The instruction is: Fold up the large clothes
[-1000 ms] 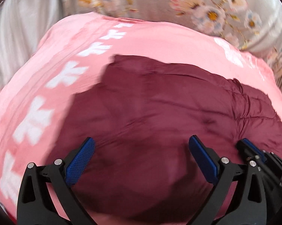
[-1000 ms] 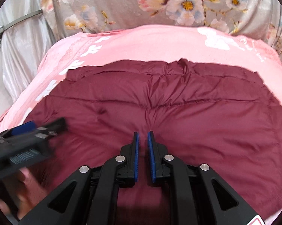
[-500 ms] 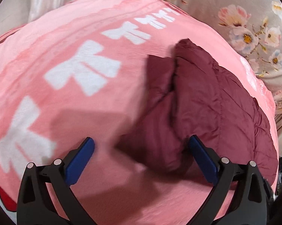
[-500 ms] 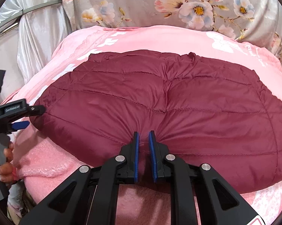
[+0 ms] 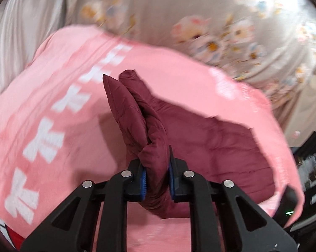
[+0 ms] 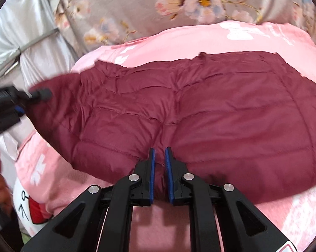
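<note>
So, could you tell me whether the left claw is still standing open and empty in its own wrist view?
No, the left claw has just been closing and its pads now pinch a bunched fold of the maroon quilted jacket.

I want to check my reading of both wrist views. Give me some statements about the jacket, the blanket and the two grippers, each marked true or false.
1. The left gripper pinches a bunched fold of the maroon jacket. True; its jaws have just been closing on it.
2. The right gripper is empty. False: jacket fabric sits between its jaws.
3. The jacket lies on a pink blanket with white bows. True.
4. The jacket is blue. False: maroon.
5. Floral fabric lies behind the blanket. True.
</note>
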The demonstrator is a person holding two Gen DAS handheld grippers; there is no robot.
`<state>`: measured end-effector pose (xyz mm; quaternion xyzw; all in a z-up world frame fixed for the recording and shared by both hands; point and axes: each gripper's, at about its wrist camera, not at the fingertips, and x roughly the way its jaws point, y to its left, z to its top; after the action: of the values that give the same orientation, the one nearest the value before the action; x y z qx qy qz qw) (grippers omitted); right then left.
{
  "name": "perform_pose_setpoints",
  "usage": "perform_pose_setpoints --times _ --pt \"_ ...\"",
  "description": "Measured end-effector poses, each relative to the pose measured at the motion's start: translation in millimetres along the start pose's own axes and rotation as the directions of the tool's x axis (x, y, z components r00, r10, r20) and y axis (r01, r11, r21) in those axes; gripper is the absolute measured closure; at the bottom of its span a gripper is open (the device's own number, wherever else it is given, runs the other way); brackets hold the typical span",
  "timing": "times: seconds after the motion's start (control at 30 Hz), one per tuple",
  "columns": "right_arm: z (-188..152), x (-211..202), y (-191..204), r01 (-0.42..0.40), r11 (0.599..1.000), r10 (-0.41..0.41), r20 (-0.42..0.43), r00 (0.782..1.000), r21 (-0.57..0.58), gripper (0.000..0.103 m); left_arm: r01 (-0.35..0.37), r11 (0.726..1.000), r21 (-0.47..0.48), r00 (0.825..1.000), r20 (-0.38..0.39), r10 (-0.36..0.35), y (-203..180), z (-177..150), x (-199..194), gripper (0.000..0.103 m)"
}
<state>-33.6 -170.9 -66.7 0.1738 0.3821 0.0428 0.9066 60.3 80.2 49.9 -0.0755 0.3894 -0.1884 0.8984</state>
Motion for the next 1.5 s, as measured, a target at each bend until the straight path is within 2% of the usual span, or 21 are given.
perform_pose_setpoints --times 0.17,0.27,0.33,0.43,0.53,0.7,0.77,0.83,0.9,0.97,1.0,1.03,1.1,1.17,1.23,1.27,1.3,1.37,1.43,1.5 --pt "-2.5 13.5 -8.1 -0.030 0.999 0.031 -0.027 0.999 0.039 0.096 0.097 0.985 0.143 0.994 0.045 -0.105 -71.8 15.6 -19.7 0.089" --pt "-0.3 7.4 -13.3 -0.059 0.996 0.061 -0.028 0.998 0.066 0.097 0.154 0.960 0.234 0.986 0.025 -0.164 -122.3 15.4 -17.1 0.089" --pt "2.9 -10.5 -22.9 -0.080 0.992 0.081 -0.006 0.997 0.102 0.097 0.177 0.941 0.289 0.982 0.016 -0.189 -152.8 14.0 -12.0 0.089" --pt "8.5 -44.4 -46.8 -0.029 0.990 0.024 0.036 0.999 0.136 0.097 0.214 0.914 0.344 0.975 -0.026 -0.219 -197.8 9.6 7.6 0.089" --pt "9.2 -76.3 -82.7 0.077 0.977 -0.088 0.048 0.995 0.198 0.096 0.258 0.892 0.371 0.966 -0.102 -0.237 -238.0 -0.4 38.7 0.089" --pt "1.1 -111.0 -133.9 0.215 0.931 -0.238 0.044 0.970 0.295 0.091 0.316 0.874 0.369 0.938 -0.259 -0.229 -290.5 -35.6 100.1 0.089" --pt "-1.2 -118.7 -145.9 0.243 0.917 -0.270 0.043 0.962 0.315 0.091 0.328 0.876 0.353 0.918 -0.339 -0.207 -305.8 -54.7 133.2 0.089" --pt "-4.8 -125.4 -157.6 0.267 0.905 -0.298 0.045 0.953 0.331 0.091 0.318 0.880 0.353 0.909 -0.376 -0.177 -315.5 -71.5 157.7 0.088" --pt "-4.3 -130.5 -167.9 0.284 0.893 -0.319 0.045 0.947 0.350 0.091 0.306 0.880 0.363 0.911 -0.380 -0.160 -320.7 -80.4 166.9 0.087" --pt "1.5 -133.7 -172.5 0.292 0.888 -0.330 0.050 0.943 0.354 0.091 0.321 0.883 0.343 0.902 -0.394 -0.175 -321.6 -79.6 167.7 0.084" --pt "7.0 -136.8 -176.0 0.297 0.888 -0.337 0.055 0.940 0.352 0.091 0.339 0.884 0.322 0.894 -0.403 -0.197 -319.1 -76.0 164.6 0.080" --pt "14.5 -141.5 -178.2 0.300 0.888 -0.343 0.068 0.937 0.348 0.091 0.378 0.881 0.283 0.876 -0.416 -0.243 -314.8 -69.7 158.8 0.076" --pt "35.4 -152.5 -183.0 0.290 0.897 -0.341 0.105 0.934 0.333 0.090 0.425 0.877 0.222 0.859 -0.403 -0.314 -307.0 -51.1 144.4 0.054" --pt "64.0 -159.6 -181.0 0.252 0.916 -0.310 0.152 0.938 0.313 0.089 0.439 0.876 0.200 0.874 -0.320 -0.365 -296.6 -24.8 118.7 0.040" --pt "97.7 -159.8 -176.2 0.201 0.935 -0.263 0.192 0.945 0.292 0.083 0.409 0.892 0.194 0.907 -0.195 -0.373 -278.3 8.1 91.7 0.034" --pt "113.8 -159.4 -171.5 0.172 0.944 -0.235 0.210 0.949 0.281 0.071 0.380 0.906 0.184 0.922 -0.150 -0.357 -269.1 21.5 84.5 0.028" --pt "134.3 -155.6 -166.1 0.133 0.954 -0.197 0.228 0.953 0.270 0.053 0.352 0.920 0.171 0.935 -0.113 -0.336 -261.2 32.5 79.8 0.022" --pt "167.2 -141.7 -161.0 0.074 0.964 -0.135 0.228 0.964 0.257 0.034 0.249 0.959 0.138 0.969 -0.034 -0.247 -237.1 59.3 76.2 0.022" --pt "203.2 -106.5 -158.9 0.060 0.970 -0.101 0.163 0.981 0.237 0.031 0.164 0.981 0.105 0.987 -0.019 -0.163 -214.5 77.6 84.6 0.022" --pt "227.3 -70.0 -162.9 0.092 0.968 -0.114 0.084 0.990 0.234 0.030 0.112 0.991 0.067 0.993 -0.035 -0.110 -193.2 88.2 95.6 0.022"
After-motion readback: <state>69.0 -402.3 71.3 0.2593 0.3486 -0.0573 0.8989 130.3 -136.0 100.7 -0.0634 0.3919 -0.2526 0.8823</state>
